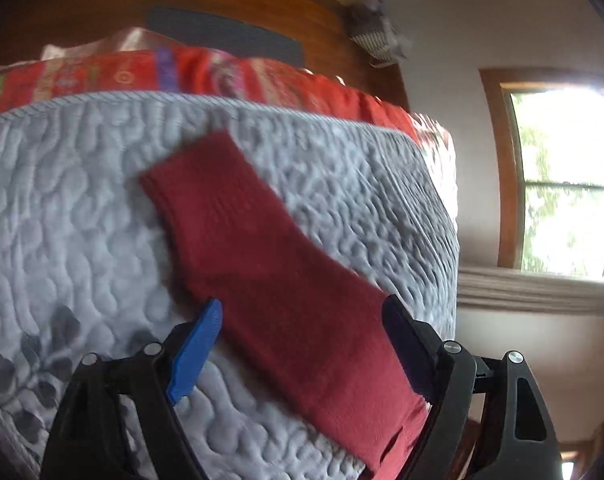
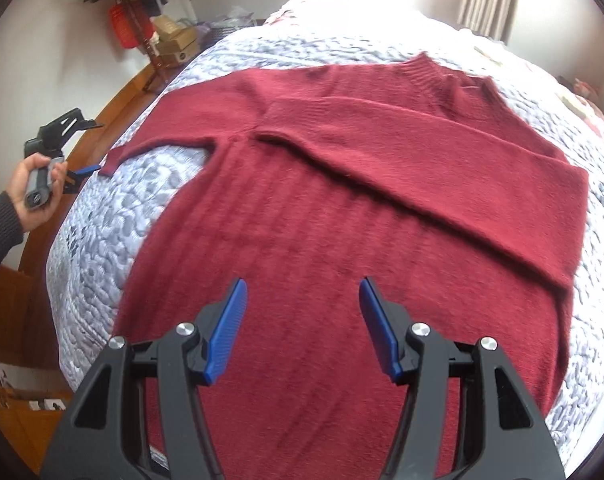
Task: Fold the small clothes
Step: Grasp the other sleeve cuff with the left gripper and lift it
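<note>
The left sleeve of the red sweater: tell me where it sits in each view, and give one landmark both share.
Left wrist view: the sleeve runs diagonally through the centre, from between the open left gripper fingers, cuff upper left.
Right wrist view: the sleeve lies at left, its cuff by the bed edge.
Shared landmark: the grey quilted bedspread.

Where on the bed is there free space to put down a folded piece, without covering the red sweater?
Bare quilt shows between the sweater body and the bed's left edge, below the outstretched sleeve. A narrower strip lies past the folded sleeve on the right. The middle is fully covered by the sweater. The left gripper straddles the outstretched sleeve's cuff.
</note>
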{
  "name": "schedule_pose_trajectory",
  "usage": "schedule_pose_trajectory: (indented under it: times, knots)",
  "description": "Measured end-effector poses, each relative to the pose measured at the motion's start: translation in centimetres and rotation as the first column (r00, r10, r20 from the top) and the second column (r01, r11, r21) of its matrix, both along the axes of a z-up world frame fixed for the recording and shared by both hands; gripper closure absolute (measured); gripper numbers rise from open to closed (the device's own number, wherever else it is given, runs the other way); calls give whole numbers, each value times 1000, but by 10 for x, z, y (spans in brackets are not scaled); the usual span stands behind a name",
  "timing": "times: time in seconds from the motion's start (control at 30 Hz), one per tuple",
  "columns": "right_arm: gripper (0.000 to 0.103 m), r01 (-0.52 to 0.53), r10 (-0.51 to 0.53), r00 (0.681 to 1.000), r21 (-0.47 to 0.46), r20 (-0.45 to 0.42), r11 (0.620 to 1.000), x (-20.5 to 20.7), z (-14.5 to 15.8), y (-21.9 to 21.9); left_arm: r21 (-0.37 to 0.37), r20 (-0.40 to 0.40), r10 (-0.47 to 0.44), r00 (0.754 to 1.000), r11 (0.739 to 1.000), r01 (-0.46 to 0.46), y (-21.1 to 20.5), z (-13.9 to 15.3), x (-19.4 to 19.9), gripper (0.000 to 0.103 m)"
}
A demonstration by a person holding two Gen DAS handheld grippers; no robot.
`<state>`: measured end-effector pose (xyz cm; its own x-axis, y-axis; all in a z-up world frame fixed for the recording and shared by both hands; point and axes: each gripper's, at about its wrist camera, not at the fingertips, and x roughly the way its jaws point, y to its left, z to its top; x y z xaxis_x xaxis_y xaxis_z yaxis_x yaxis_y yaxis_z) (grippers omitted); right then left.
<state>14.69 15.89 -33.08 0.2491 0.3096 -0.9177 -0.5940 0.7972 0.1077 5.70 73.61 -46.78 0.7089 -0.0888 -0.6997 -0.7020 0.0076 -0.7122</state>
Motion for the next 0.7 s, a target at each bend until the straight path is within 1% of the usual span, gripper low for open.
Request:
schedule_pose_trajectory:
  times: [0.07, 0.13, 0.2, 0.27, 0.33, 0.4, 0.43, 0.5, 0.53, 0.57, 0.6, 0.63, 0.67, 0.7]
  knots:
    - [45, -28, 28, 1000, -11, -11, 1000, -5, -5, 13, -20, -18, 32, 999, 999, -33, 14, -18, -5, 21]
    - [45, -40, 40, 999, -12, -17, 999, -10, -6, 22, -7, -82, 27, 996, 1000, -28, 18, -31, -4, 21]
    - [45, -46, 46, 999, -11, -23, 999, -12, -6, 28, 6, -115, 21, 993, 1000, -21, 24, -38, 0, 21]
    - [45, -53, 53, 998, -10, -28, 999, -13, -7, 31, 32, -123, 36, 992, 999, -32, 29, -39, 0, 21]
    - [44, -60, 60, 998, -15, -29, 998, -14, -8, 33, 39, -112, 49, 992, 998, -45, 34, -40, 2, 21]
    - [44, -57, 56, 998, -17, -34, 998, -13, -11, 32, 50, -97, 42, 994, 998, -38, 39, -38, 3, 22]
    - [44, -54, 53, 998, -18, -37, 998, -13, -12, 30, 53, -101, 32, 994, 998, -27, 39, -37, 6, 23]
    - [44, -50, 49, 998, -25, -41, 998, -13, -15, 29, 55, -119, 25, 993, 998, -18, 40, -38, 8, 35]
    - [44, -47, 46, 998, -25, -41, 999, -13, -15, 27, 54, -134, 26, 991, 998, -19, 40, -40, 7, 49]
    - [44, -44, 43, 998, -24, -41, 999, -13, -15, 26, 53, -146, 28, 989, 998, -21, 39, -42, 6, 61]
    - [44, -40, 39, 998, -24, -42, 999, -13, -15, 25, 57, -151, 30, 988, 998, -21, 39, -43, 5, 66]
    - [44, -39, 38, 998, -23, -42, 999, -13, -15, 24, 70, -155, 29, 988, 997, -18, 37, -42, 4, 77]
    - [44, -38, 37, 998, -24, -41, 999, -13, -15, 23, 85, -156, 26, 987, 996, -13, 36, -40, 4, 85]
    - [44, -37, 36, 999, -25, -40, 999, -13, -15, 22, 101, -151, 25, 988, 995, -10, 34, -36, 4, 89]
